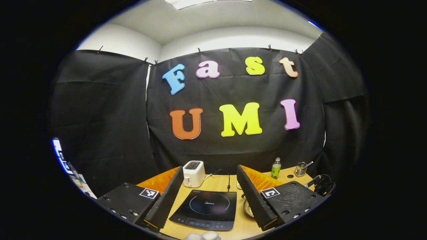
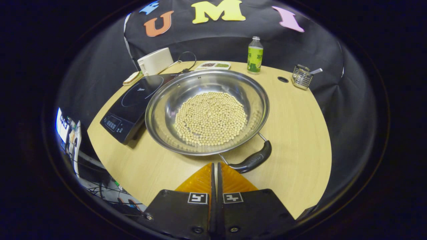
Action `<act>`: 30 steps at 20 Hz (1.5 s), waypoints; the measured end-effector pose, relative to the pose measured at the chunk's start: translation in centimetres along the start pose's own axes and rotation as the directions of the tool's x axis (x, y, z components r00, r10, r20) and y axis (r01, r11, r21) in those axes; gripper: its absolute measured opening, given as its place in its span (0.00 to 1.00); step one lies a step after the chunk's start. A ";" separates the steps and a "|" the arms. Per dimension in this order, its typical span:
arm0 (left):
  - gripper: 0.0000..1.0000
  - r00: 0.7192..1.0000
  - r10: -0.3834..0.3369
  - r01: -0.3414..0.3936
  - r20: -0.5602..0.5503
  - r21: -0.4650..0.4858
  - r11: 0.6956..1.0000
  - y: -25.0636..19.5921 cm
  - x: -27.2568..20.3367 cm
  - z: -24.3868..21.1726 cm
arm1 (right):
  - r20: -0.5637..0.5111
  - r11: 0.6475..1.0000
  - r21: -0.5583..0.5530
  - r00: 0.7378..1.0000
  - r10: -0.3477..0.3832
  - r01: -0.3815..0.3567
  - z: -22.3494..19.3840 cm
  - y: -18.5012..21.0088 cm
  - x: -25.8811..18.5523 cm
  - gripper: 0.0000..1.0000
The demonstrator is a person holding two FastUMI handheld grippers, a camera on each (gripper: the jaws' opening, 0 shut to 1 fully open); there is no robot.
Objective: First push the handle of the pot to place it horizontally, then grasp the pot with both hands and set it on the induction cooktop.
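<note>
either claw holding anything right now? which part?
Nothing held. Left claw is open over the cooktop; right claw is shut on nothing, just short of the pot handle.

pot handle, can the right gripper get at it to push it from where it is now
Probably yes: the right gripper, fingers closed, sits just short of the black pot handle, with bare table around it.

pot (image 1: 248,207) mostly hidden behind your left gripper's finger | cooktop (image 2: 131,103) far side covered by pot rim | tray (image 2: 213,65) contents too small to tell
</note>
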State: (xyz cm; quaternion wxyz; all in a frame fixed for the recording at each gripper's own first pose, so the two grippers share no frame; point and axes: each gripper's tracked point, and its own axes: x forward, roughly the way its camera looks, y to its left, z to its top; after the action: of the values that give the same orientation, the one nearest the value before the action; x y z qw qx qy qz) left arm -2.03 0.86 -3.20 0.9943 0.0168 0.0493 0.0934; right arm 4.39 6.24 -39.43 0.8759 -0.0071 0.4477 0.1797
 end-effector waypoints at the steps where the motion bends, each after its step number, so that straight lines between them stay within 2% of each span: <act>1: 0.95 1.000 0.005 -0.005 -0.003 -0.004 1.000 -0.4 0.0 -0.1 | -0.002 1.000 -0.005 1.000 0.001 -0.001 0.0 -0.4 -0.1 0.00; 7: 0.95 0.999 0.051 -0.051 -0.015 -0.009 0.999 -1.9 -0.2 -0.1 | -0.011 0.998 -0.059 1.000 0.013 -0.013 0.8 -3.0 0.1 0.04; 10: 0.95 0.996 0.082 -0.082 -0.018 -0.009 0.997 -2.9 -0.3 -0.2 | -0.016 0.996 -0.089 1.000 0.023 -0.024 1.4 -4.3 0.2 0.01; 11: 0.95 0.995 0.093 -0.093 -0.021 -0.007 0.996 -3.2 -0.3 -0.4 | -0.020 0.994 -0.101 0.999 0.027 -0.029 1.5 -4.8 0.5 0.04; 14: 0.95 0.991 0.130 -0.130 -0.031 -0.005 0.991 -4.0 -0.2 -0.9 | -0.031 0.989 -0.143 0.999 0.035 -0.039 2.1 -6.2 1.0 0.00; 15: 0.95 0.989 0.143 -0.143 -0.034 -0.007 0.990 -4.3 -0.2 -1.0 | -0.036 0.987 -0.158 0.999 0.036 -0.042 2.3 -6.7 1.1 0.04; 16: 0.95 0.987 0.153 -0.154 -0.037 -0.010 0.988 -4.6 -0.2 -1.2 | -0.040 0.985 -0.169 0.998 0.037 -0.044 2.7 -7.3 1.4 0.00; 19: 0.95 0.982 0.182 -0.183 -0.047 -0.015 0.983 -5.6 0.0 -1.5 | -0.046 0.979 -0.195 0.998 0.045 -0.053 3.5 -8.4 1.9 0.01; 22: 0.95 0.979 0.194 -0.195 -0.057 -0.016 0.981 -6.7 0.5 -1.7 | -0.048 0.974 -0.218 0.998 0.046 -0.056 4.3 -9.6 2.4 0.04; 23: 0.95 0.979 0.195 -0.196 -0.057 -0.015 0.980 -7.0 0.7 -1.7 | -0.050 0.973 -0.222 0.998 0.047 -0.057 4.4 -9.9 2.6 0.00; 24: 0.95 0.979 0.196 -0.197 -0.058 -0.013 0.980 -7.3 0.9 -1.7 | -0.052 0.973 -0.223 0.998 0.047 -0.057 4.6 -10.3 2.7 0.04; 28: 0.95 0.979 0.195 -0.196 -0.058 -0.009 0.981 -8.1 1.5 -1.7 | -0.052 0.970 -0.239 0.998 0.036 -0.048 5.5 -11.5 3.2 0.01; 30: 0.95 0.979 0.196 -0.197 -0.060 -0.007 0.980 -8.1 1.8 -1.9 | -0.052 0.967 -0.251 0.998 0.026 -0.039 5.8 -12.0 3.5 0.04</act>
State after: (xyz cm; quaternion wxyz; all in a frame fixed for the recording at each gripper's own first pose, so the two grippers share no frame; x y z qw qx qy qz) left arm 1.01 -6.75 -5.62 0.9784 0.0124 0.0759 0.1917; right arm 14.67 -2.86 -40.49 0.8538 -0.1153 0.4423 0.2492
